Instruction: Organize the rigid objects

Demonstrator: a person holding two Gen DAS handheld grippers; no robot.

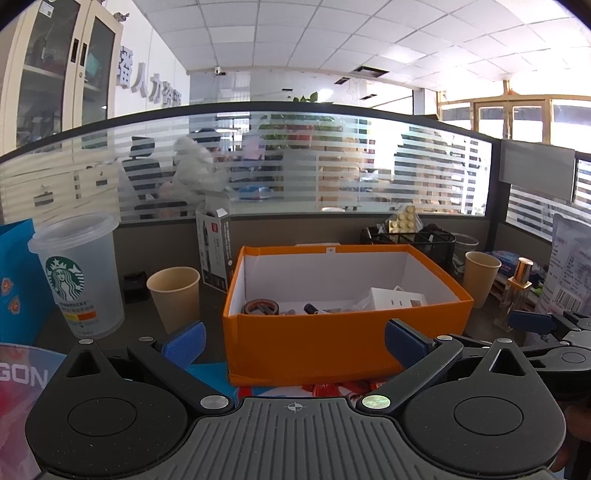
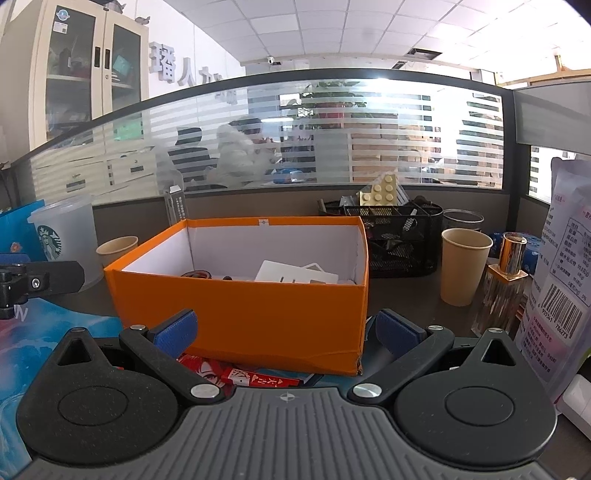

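The orange box [image 1: 343, 332] stands open in the middle of the dark desk [image 2: 406, 295], on a colourful mat [image 2: 33, 354]. Inside lie a tape roll [image 1: 260, 307] and a white box [image 1: 397, 298]. A paper cup [image 1: 175, 295] stands to its left beside a Starbucks cup [image 1: 79, 277]; another paper cup [image 2: 463, 264], a perfume bottle [image 2: 504, 284] and a mesh organizer [image 2: 402, 236] are on the right. The left gripper [image 1: 293, 338] and the right gripper [image 2: 286, 326] both hang before the box with jaws released, holding nothing. Behind the desk a striped glass partition [image 1: 295, 162] shows an office with a white tiled ceiling [image 1: 369, 33].
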